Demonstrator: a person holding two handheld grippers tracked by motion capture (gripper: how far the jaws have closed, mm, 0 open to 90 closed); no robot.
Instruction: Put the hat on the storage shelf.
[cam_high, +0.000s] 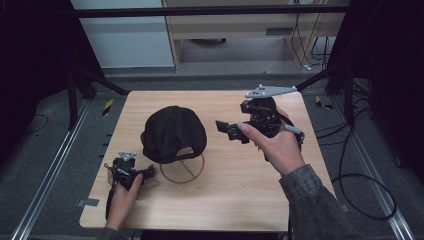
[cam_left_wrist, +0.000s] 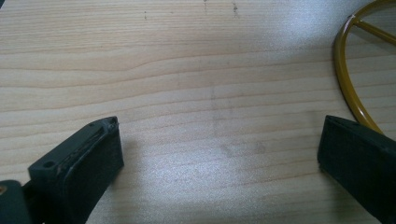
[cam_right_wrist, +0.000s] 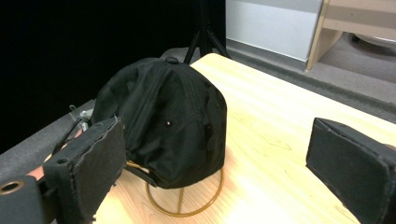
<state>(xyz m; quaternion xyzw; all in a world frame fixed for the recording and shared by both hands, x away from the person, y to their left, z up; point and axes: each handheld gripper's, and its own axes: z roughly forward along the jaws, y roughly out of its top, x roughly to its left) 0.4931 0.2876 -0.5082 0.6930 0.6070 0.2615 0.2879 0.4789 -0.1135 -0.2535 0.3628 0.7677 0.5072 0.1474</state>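
I see a black fabric baseball cap (cam_high: 173, 132) perched on a round gold wire stand (cam_high: 183, 169) mid-table (cam_high: 240, 195), likely displayed for lifting. My left hand-held gripper (cam_high: 148, 173) rests released near the stand; my right hand-held gripper (cam_high: 226, 130) hovers released, aimed at the cap.

Counted on the table (cam_high: 240, 190): one black cap (cam_high: 172, 132), one wire stand (cam_high: 182, 170), apparently gold. Two grippers are held: left gripper (cam_high: 149, 172), right gripper (cam_high: 225, 128).
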